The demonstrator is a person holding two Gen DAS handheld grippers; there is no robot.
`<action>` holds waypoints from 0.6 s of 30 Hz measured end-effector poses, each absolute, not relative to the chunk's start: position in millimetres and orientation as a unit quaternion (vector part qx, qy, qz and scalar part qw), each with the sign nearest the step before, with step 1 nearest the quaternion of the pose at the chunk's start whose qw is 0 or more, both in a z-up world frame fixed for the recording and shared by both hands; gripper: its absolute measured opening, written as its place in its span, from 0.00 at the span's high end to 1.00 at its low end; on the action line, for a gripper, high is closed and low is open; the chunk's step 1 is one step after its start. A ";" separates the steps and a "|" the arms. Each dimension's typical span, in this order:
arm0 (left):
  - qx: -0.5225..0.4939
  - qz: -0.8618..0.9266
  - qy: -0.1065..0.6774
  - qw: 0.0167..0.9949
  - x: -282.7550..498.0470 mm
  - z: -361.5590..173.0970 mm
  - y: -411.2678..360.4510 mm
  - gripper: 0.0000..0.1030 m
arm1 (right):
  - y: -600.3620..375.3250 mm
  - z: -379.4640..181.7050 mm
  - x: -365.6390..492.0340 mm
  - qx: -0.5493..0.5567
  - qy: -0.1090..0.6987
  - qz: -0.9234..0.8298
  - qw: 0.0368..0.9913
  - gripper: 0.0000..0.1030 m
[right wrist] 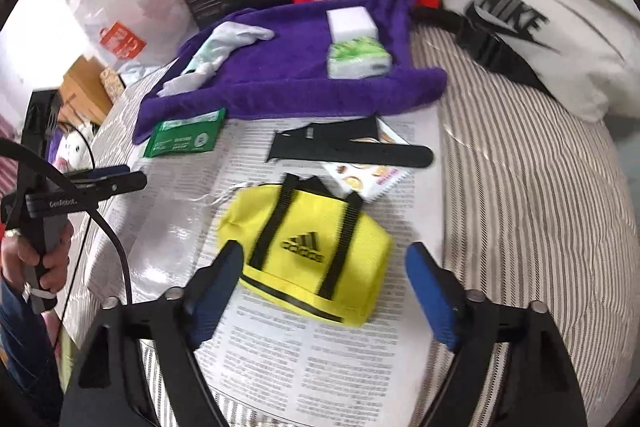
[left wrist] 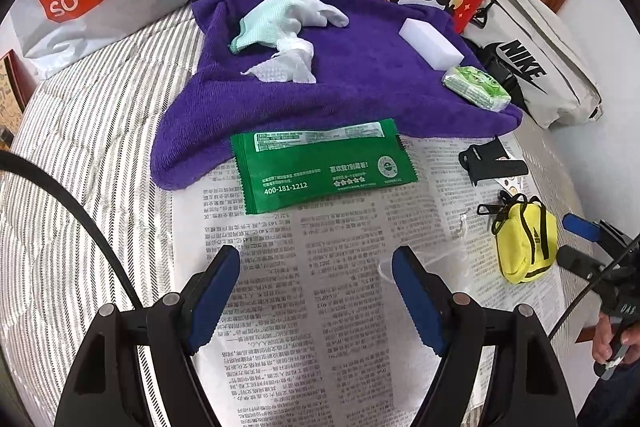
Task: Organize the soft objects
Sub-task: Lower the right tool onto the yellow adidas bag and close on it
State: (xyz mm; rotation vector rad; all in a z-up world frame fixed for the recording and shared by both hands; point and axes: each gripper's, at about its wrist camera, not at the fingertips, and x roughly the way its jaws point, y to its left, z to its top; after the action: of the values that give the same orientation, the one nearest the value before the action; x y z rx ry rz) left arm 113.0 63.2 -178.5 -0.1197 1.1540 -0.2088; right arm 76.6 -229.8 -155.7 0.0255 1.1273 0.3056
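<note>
On newspaper (right wrist: 320, 367): yellow pouch (right wrist: 316, 259) w/ "adidas", nr "NIKE" bag (right wrist: 540, 39).

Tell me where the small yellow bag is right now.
The yellow bag lies on the newspaper between the open right tongs, near a black strap.

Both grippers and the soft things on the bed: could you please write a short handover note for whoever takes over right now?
Left gripper: open, empty, over the newspaper.
Right gripper: open, the yellow pouch lying between its jaws, not gripped.
On the purple towel: white sponge, green tissue pack, crumpled cloths.
Green sachet lies at the towel's front edge.
Left, likely: pouch and sachet onto the towel.
</note>
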 end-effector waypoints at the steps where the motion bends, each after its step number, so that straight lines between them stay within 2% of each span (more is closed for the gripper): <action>1: -0.058 -0.100 0.543 0.832 111.8 -177.6 64.0 0.25 | -223.5 -155.8 76.4 0.004 0.532 0.148 0.834 0.17; 11: -0.057 -0.102 0.545 0.830 103.0 -176.2 68.9 0.25 | -175.6 -182.1 67.9 -0.102 0.536 0.138 0.827 0.10; 16: -0.057 -0.101 0.546 0.830 101.6 -176.4 71.1 0.25 | -173.7 -193.8 75.2 -0.127 0.519 0.113 0.838 0.10; 17: -0.057 -0.101 0.546 0.830 101.2 -176.4 72.1 0.25 | -174.2 -194.2 76.4 -0.128 0.517 0.113 0.839 0.12; 18: -0.057 -0.100 0.546 0.830 101.0 -176.6 73.2 0.25 | -175.7 -193.8 77.9 -0.126 0.516 0.112 0.840 0.20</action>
State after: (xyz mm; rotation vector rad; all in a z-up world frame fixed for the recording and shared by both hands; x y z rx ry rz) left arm 101.0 73.2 -176.6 -0.1214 1.1588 -0.2131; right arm 77.9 -175.7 -193.8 -0.2667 1.0906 0.2363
